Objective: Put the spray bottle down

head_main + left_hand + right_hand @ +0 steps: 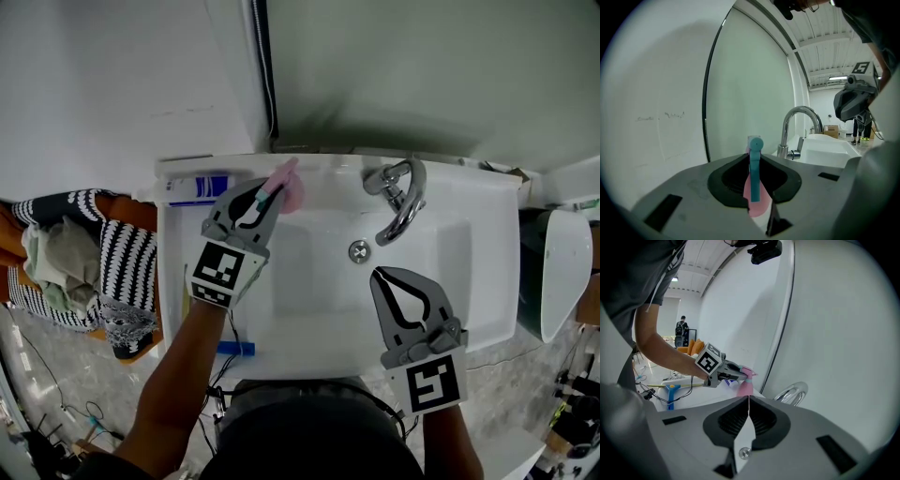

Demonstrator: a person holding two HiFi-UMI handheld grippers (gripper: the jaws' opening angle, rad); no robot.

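Observation:
A small pink spray bottle with a teal trigger sits at the back left of the white sink, close to the rim. My left gripper is shut on the bottle's head. In the left gripper view the teal trigger stands upright between the jaws, with the pink body below it. I cannot tell whether the bottle rests on the sink. My right gripper hovers over the basin's right half, shut and holding nothing. The right gripper view shows its closed tips, with the left gripper and bottle beyond.
A chrome faucet arches over the back of the basin, with the drain below it. A blue and white tube lies on the back left rim. A heap of striped cloth lies at the left and a white bin stands at the right.

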